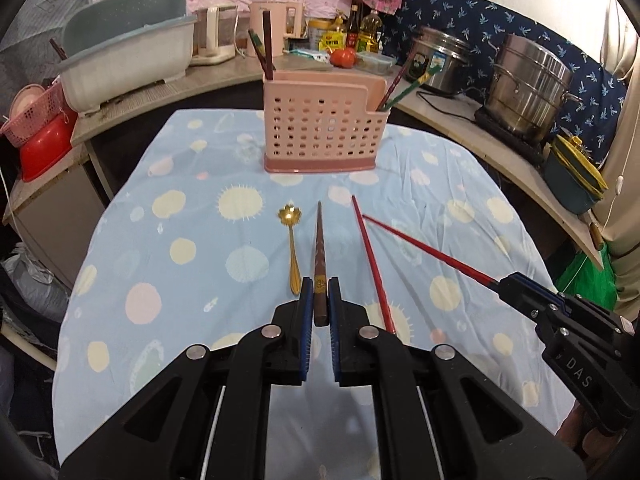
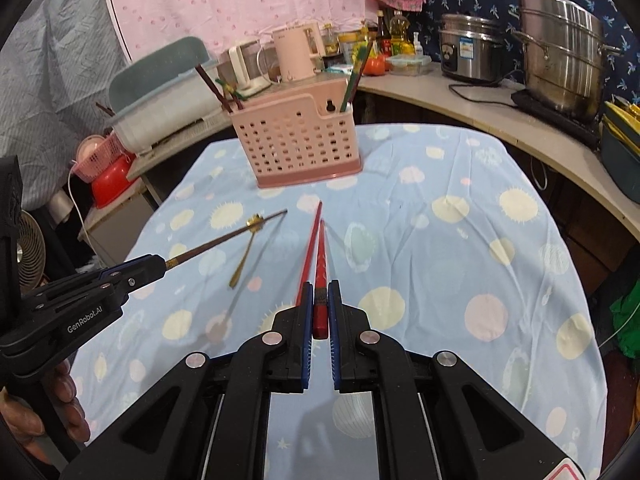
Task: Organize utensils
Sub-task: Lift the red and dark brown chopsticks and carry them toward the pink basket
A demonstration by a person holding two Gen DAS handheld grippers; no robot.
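1. My left tongs (image 1: 320, 300) are clamped on the thick end of a brown chopstick (image 1: 320, 256), its tip pointing toward the far end of the table (image 1: 460, 168).
2. My right tongs (image 2: 320, 300) are clamped on a red chopstick (image 2: 320, 264) the same way; both sticks look lifted clear of the cloth.
3. A second red chopstick (image 1: 374, 264) lies on the table just beside the held one, and a gold spoon (image 1: 291, 252) lies to the left of the brown stick.
4. I judge this to be the carry step: two sticks picked up, not yet dropped into the pink holder (image 1: 324, 136) standing at the far middle of the table.
5. The holder already has chopsticks leaning in its left (image 1: 266, 52) and right (image 1: 404, 88) ends. The next move calls for tipping each stick upright, point down, over an open slot.
6. In the way: the sticks already leaning out of the holder could snag mine, and my two tongs converge on one small holder, so I'd go one at a time.
7. Around: a dish bin (image 1: 124, 52), kettle (image 1: 280, 20), tomato (image 1: 343, 56) and steel pots (image 1: 528, 80) on the counter behind, well apart.
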